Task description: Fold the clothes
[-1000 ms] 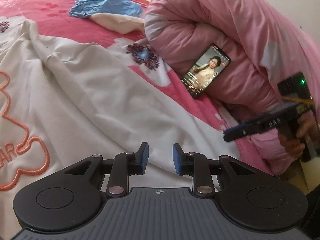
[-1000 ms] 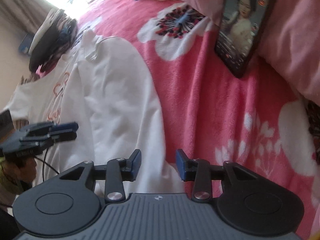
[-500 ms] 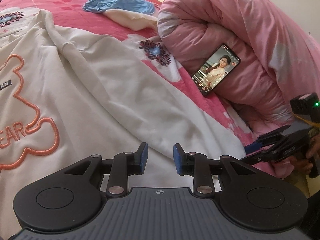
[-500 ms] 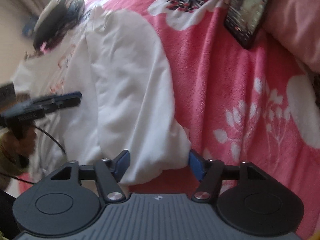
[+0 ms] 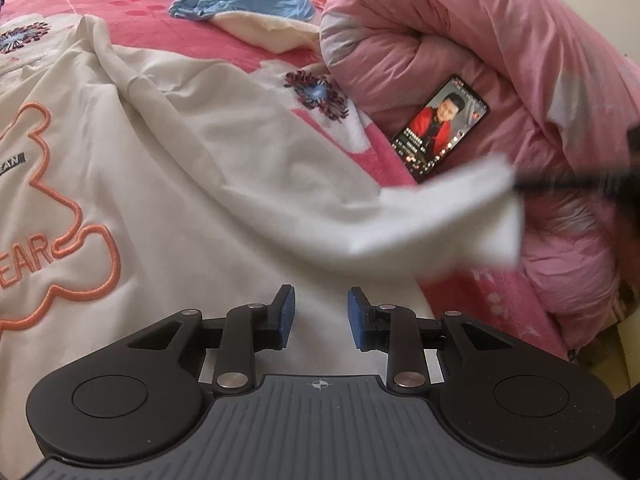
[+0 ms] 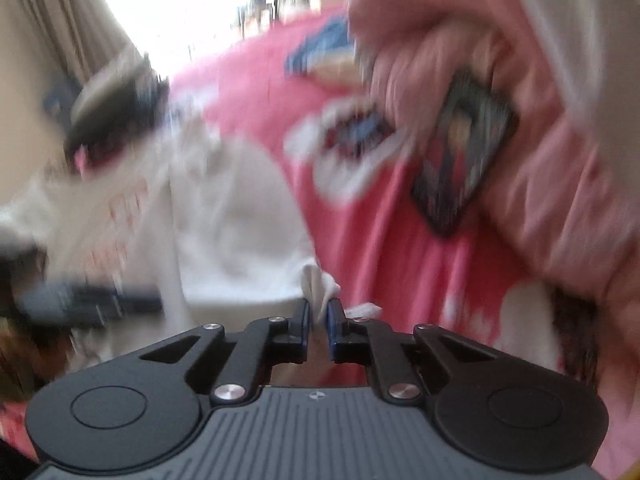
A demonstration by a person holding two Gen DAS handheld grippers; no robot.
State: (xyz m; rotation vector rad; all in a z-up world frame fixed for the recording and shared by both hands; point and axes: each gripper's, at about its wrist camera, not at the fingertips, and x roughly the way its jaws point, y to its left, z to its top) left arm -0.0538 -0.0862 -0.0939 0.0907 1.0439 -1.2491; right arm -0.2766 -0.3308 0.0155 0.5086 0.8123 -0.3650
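Note:
A white sweatshirt (image 5: pixel 180 184) with an orange bear outline lies spread on the pink bed. My left gripper (image 5: pixel 321 312) hovers just above its lower part, open, with nothing pinched between the blue pads. In the right wrist view my right gripper (image 6: pixel 319 312) has its jaws closing, and the pads pinch the end of the white sleeve (image 6: pixel 318 284). In the left wrist view that sleeve end (image 5: pixel 460 216) hangs lifted off the bed, blurred, from the right gripper (image 5: pixel 520 186) at the right edge.
A lit phone (image 5: pixel 440 128) leans against a rolled pink duvet (image 5: pixel 480 40) on the right. A blue garment (image 5: pixel 244 0) and a cream cloth (image 5: pixel 272 30) lie at the far side of the floral bedspread (image 5: pixel 120 4). A dark heap (image 6: pixel 112 116) sits beyond the sweatshirt.
The right gripper has shut on the sleeve end and risen, pulling it up off the bed; its view is now blurred. The left gripper has stayed over the sweatshirt.

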